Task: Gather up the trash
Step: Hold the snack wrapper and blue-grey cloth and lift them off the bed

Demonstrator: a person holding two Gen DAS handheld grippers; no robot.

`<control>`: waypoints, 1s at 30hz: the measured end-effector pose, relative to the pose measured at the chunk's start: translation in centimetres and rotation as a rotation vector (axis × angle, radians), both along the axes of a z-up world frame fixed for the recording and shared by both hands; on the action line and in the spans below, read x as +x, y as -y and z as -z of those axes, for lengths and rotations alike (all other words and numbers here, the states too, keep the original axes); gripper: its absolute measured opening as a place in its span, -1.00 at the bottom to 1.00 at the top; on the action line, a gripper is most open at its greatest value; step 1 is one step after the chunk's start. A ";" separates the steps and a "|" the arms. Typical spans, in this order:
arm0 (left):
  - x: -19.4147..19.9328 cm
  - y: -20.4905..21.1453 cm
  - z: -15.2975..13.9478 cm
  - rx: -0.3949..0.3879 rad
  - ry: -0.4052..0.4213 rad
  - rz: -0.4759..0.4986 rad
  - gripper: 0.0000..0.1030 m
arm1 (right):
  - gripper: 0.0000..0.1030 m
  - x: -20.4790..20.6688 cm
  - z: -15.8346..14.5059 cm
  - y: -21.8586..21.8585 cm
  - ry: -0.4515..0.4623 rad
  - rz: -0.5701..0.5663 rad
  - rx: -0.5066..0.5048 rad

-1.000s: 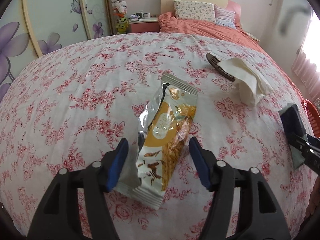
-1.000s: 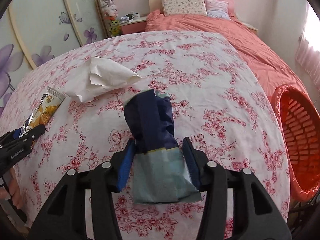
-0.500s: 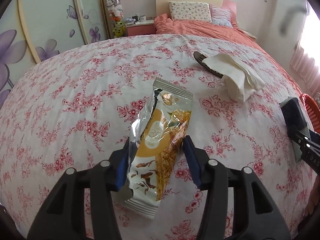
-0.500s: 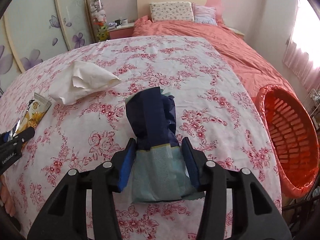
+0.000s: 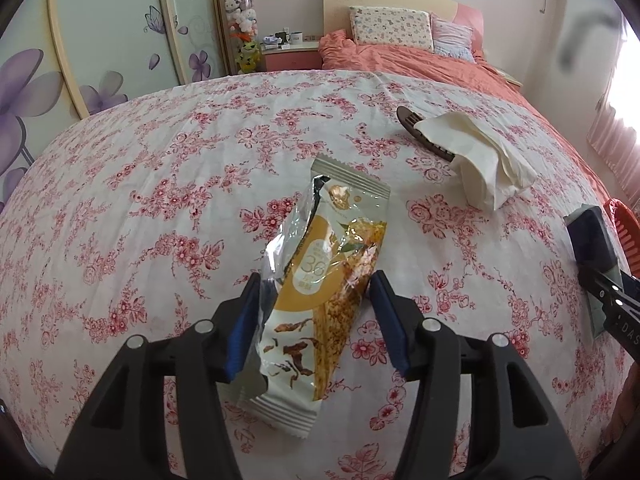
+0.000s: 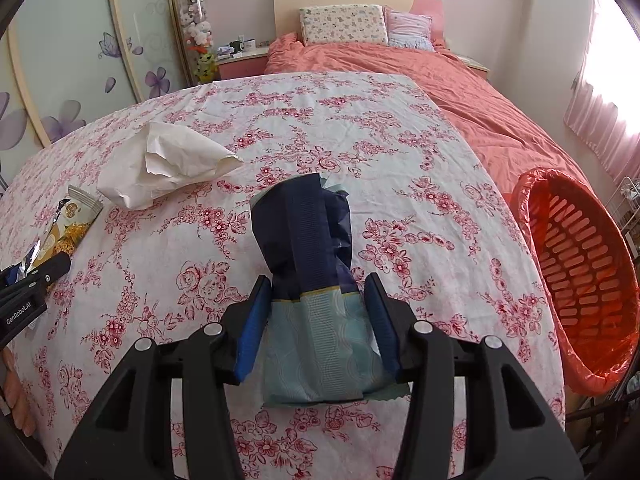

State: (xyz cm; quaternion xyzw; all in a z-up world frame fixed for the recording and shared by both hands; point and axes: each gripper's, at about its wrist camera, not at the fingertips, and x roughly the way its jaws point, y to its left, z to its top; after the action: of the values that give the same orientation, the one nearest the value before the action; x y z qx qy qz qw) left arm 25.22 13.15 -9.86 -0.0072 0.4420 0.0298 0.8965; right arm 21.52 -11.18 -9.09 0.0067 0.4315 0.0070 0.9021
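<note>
A gold-and-white snack wrapper (image 5: 332, 248) with a torn silver top stands between the blue pads of my left gripper (image 5: 316, 280). The pads touch both of its edges, and the jaws are opening slightly. My right gripper (image 6: 317, 280) is shut on a navy and pale-teal packet (image 6: 304, 224), which sticks up above the floral bedspread (image 6: 420, 208). A crumpled white tissue (image 5: 484, 152) lies further up the bed, also visible as the tissue (image 6: 168, 164) left of the packet. An orange basket (image 6: 524, 200) with a red liner stands off the bed's right side.
A dark brown comb-like object (image 5: 416, 128) lies partly under the tissue. A salmon duvet and pillows (image 6: 344, 24) fill the far end. A nightstand (image 5: 292, 58) and flowered wardrobe doors stand at the back left. A bare foot (image 6: 16, 384) shows at the lower left.
The left jaws closed in from either side onto the snack wrapper. The right gripper kept hold of the navy packet and its view swung so that more of the orange basket shows.
</note>
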 end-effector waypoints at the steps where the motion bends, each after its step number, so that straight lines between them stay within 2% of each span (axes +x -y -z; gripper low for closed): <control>1: 0.0 -0.1 0.0 0.000 0.000 0.000 0.07 | -0.04 0.0 0.0 0.0 0.000 0.000 0.000; 13: 0.0 -0.2 0.1 -0.005 -0.001 -0.002 0.13 | 0.09 0.0 0.1 0.1 -0.003 0.014 -0.001; 30: 0.0 -0.5 0.1 -0.016 -0.002 -0.010 0.20 | 0.14 0.0 0.1 0.1 -0.004 0.012 0.006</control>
State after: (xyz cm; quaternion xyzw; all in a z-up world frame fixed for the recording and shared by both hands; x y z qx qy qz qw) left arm 25.26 13.66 -9.99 -0.0164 0.4428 0.0307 0.8959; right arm 21.51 -11.33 -9.22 0.0122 0.4332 0.0030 0.9012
